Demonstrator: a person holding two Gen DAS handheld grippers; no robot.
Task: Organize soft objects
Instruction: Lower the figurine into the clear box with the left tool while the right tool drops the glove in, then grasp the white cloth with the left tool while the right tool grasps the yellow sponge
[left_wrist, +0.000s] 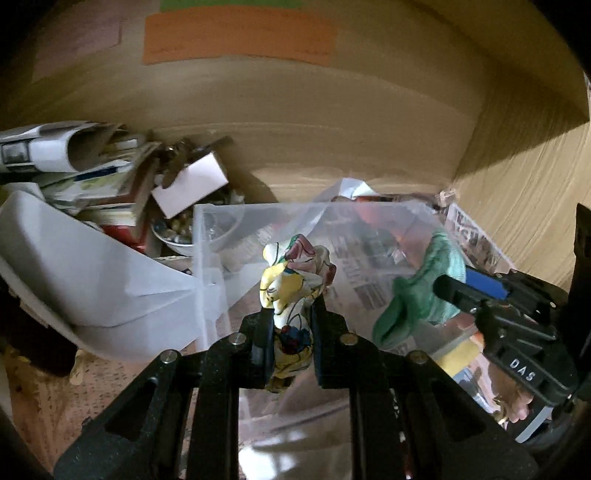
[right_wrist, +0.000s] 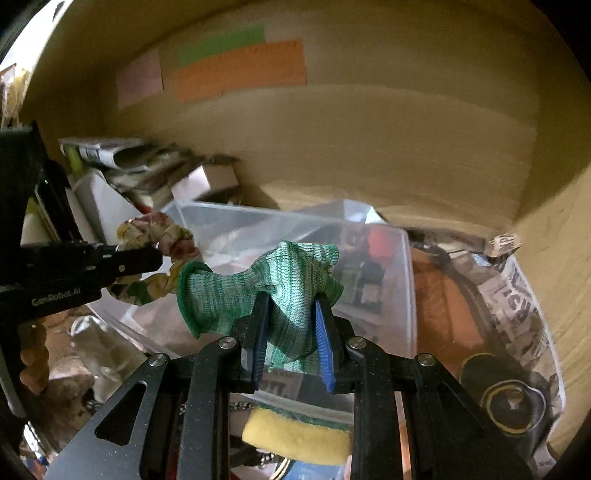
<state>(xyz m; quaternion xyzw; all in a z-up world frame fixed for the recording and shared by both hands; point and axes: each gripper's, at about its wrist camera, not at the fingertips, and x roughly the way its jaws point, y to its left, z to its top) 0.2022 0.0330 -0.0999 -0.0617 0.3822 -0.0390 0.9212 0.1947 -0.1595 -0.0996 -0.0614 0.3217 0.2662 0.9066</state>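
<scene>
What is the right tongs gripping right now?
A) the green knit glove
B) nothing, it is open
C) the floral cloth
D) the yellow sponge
A: in the right wrist view the right tongs is shut on the green knit glove above the clear bin; the floral cloth is in the left tongs, and the sponge lies below.

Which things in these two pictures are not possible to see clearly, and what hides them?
- Yellow sponge, right wrist view: top hidden behind the clear bin.
- Paper pile, left wrist view: motion blur, print unreadable.
- Floral cloth, left wrist view: lower part hidden between the left tool fingers.
- Bin contents: hazy through plastic.
</scene>
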